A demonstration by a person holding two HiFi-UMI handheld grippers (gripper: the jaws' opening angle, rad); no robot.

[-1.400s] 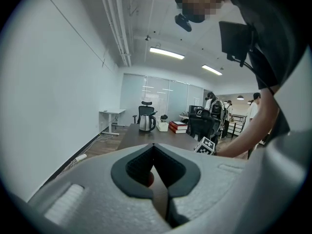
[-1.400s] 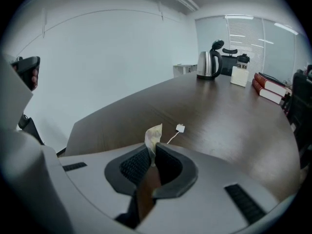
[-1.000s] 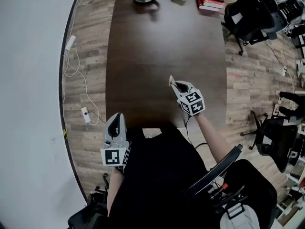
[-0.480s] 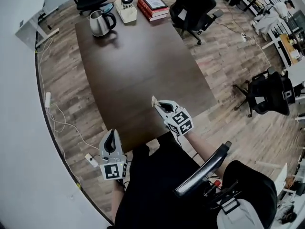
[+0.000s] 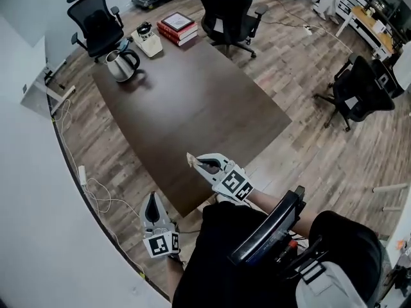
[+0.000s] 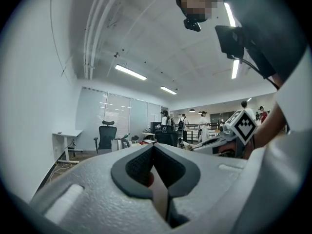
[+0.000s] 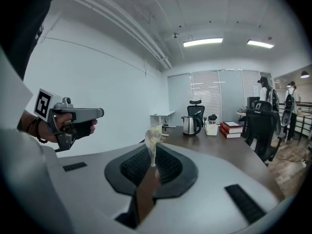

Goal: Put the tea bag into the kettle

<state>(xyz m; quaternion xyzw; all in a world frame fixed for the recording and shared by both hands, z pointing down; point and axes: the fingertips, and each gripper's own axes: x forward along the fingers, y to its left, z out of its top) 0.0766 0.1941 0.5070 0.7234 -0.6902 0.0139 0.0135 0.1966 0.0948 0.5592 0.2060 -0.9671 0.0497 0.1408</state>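
A steel kettle (image 5: 122,64) with a black handle stands at the far left corner of the dark table (image 5: 192,108); the right gripper view shows the kettle (image 7: 191,125) far ahead. My right gripper (image 5: 196,162) hangs over the table's near edge, shut on a small pale tea bag (image 5: 191,160). In the right gripper view the tea bag (image 7: 153,138) sticks up from the closed right gripper (image 7: 152,152). My left gripper (image 5: 151,199) is off the table at its near left, over the floor. Its jaws meet with nothing between them in the left gripper view (image 6: 155,150).
Red books (image 5: 177,28) and a white box (image 5: 149,38) lie behind the kettle. Black office chairs (image 5: 226,10) stand round the table, another chair (image 5: 97,25) by the kettle. A white wall (image 5: 32,191) and floor cables (image 5: 96,191) run along the left.
The head view has swung, so the table now lies diagonally and the kettle sits further left. Both grippers have risen; the right one still carries the tea bag.
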